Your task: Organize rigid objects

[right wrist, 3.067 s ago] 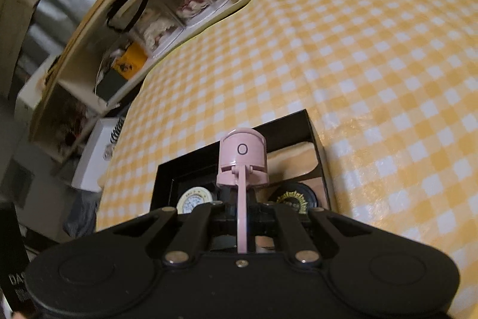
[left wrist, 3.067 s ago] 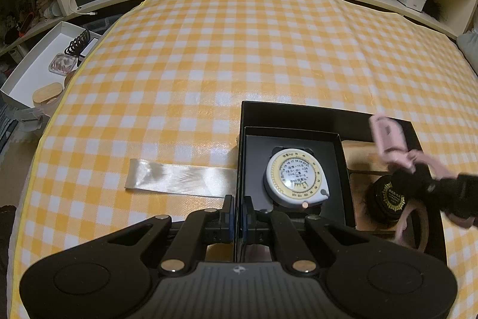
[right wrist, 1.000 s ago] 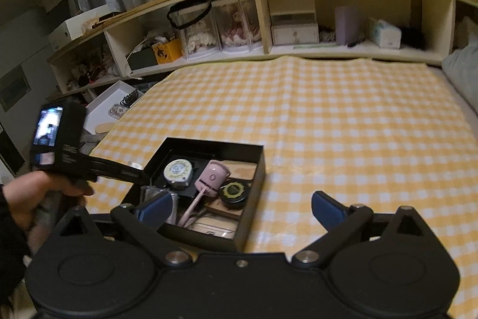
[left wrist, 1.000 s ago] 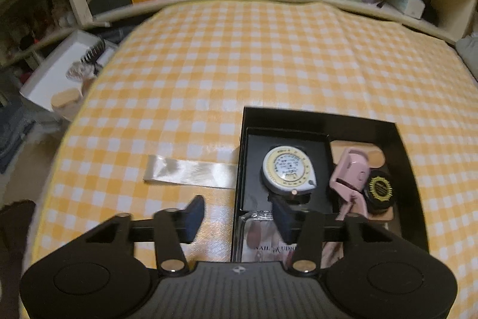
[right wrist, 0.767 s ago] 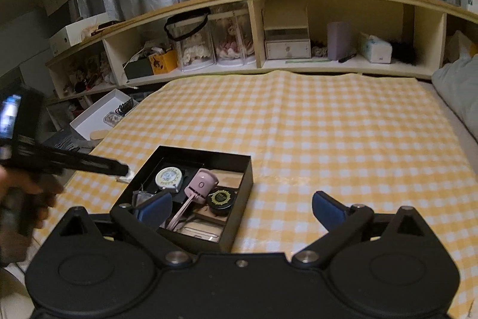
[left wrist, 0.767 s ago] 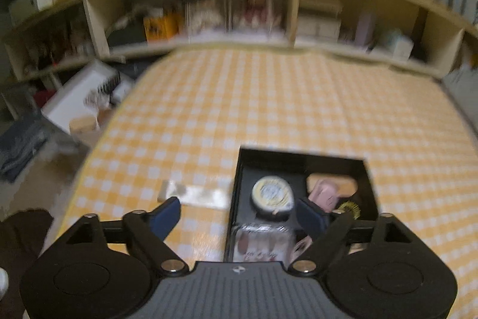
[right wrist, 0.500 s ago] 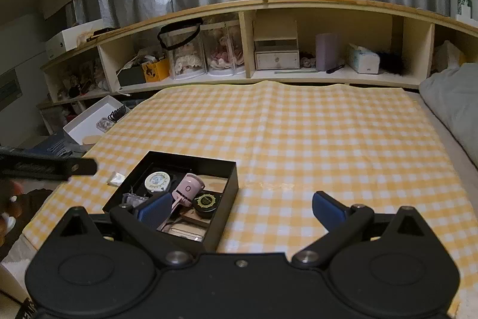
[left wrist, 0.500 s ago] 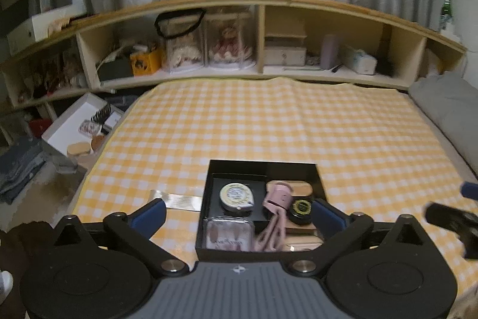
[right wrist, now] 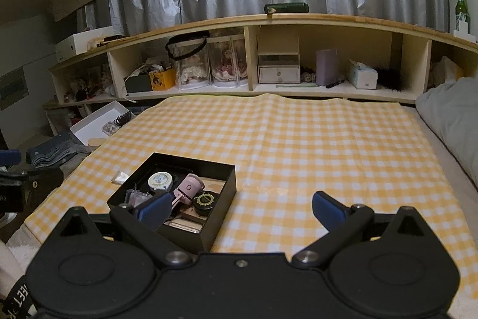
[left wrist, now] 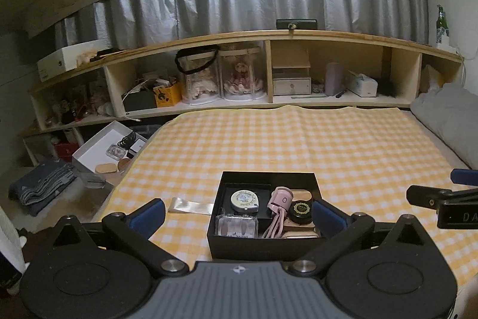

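Note:
A black box (left wrist: 267,242) (right wrist: 222,193) sits on the yellow checked cloth near its front edge. In it lie a round white tape measure (left wrist: 244,199) (right wrist: 160,180), a pink eyelash curler (left wrist: 278,207) (right wrist: 188,188), a black round jar (left wrist: 301,211) (right wrist: 204,201) and a clear nail case (left wrist: 236,225). My left gripper (left wrist: 237,214) is open and empty, held back from the box. My right gripper (right wrist: 240,210) is open and empty, to the right of the box.
A silver strip (left wrist: 191,206) lies on the cloth left of the box. A white box (left wrist: 103,145) with small items sits on the floor at left. Wooden shelves (right wrist: 269,20) with dolls and boxes line the back. A grey pillow (right wrist: 451,116) lies at right.
Both grippers have opened, the right one left the pink curler in the box, and both have pulled back and up away from the box.

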`<action>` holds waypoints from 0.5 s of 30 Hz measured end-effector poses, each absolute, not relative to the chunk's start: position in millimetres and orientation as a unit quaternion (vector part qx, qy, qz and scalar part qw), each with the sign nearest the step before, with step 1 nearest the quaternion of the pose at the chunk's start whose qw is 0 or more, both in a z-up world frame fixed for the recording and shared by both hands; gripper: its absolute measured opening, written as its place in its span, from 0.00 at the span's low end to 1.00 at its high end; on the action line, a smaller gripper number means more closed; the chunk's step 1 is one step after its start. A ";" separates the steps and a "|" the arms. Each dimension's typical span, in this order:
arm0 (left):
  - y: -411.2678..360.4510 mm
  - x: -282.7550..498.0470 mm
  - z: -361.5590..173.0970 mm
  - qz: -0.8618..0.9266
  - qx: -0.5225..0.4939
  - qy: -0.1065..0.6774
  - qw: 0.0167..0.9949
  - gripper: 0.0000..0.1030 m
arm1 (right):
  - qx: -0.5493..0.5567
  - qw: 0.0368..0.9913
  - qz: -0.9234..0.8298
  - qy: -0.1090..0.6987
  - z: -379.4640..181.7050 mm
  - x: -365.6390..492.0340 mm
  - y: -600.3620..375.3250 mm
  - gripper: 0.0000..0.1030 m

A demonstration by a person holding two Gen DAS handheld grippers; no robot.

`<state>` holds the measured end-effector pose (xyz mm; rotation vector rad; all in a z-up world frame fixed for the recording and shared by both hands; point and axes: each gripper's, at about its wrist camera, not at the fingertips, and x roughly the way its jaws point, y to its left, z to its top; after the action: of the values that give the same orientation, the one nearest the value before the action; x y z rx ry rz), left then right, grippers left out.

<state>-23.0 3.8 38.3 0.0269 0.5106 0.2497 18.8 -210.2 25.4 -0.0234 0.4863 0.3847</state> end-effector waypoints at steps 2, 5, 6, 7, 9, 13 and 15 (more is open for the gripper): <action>3.9 -24.2 35.6 0.132 0.011 0.250 0.959 1.00 | -0.011 0.953 0.189 0.235 25.8 16.0 -212.0 0.98; 2.3 -25.7 30.5 0.137 0.011 0.251 0.958 1.00 | -0.014 0.955 0.188 0.230 24.4 11.6 -213.5 0.98; 2.2 -25.7 29.4 0.137 0.009 0.251 0.958 1.00 | -0.017 0.955 0.187 0.229 23.8 10.6 -213.3 0.98; 1.8 -26.0 28.2 0.138 0.008 0.250 0.958 1.00 | -0.020 0.956 0.186 0.227 23.5 10.0 -212.4 0.98; 1.4 -26.6 26.1 0.141 0.008 0.250 0.958 1.00 | -0.025 0.956 0.185 0.226 23.3 9.4 -211.2 0.98; 0.6 -27.6 24.1 0.141 0.009 0.249 0.958 1.00 | -0.027 0.957 0.183 0.222 22.7 8.2 -210.0 0.98; 0.0 -27.2 23.6 0.141 0.010 0.249 0.958 1.00 | -0.027 0.957 0.182 0.222 22.1 8.0 -210.2 0.98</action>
<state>-27.2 0.0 23.6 0.0197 0.5041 0.2857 8.0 -210.2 22.1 -0.0558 0.4513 0.3694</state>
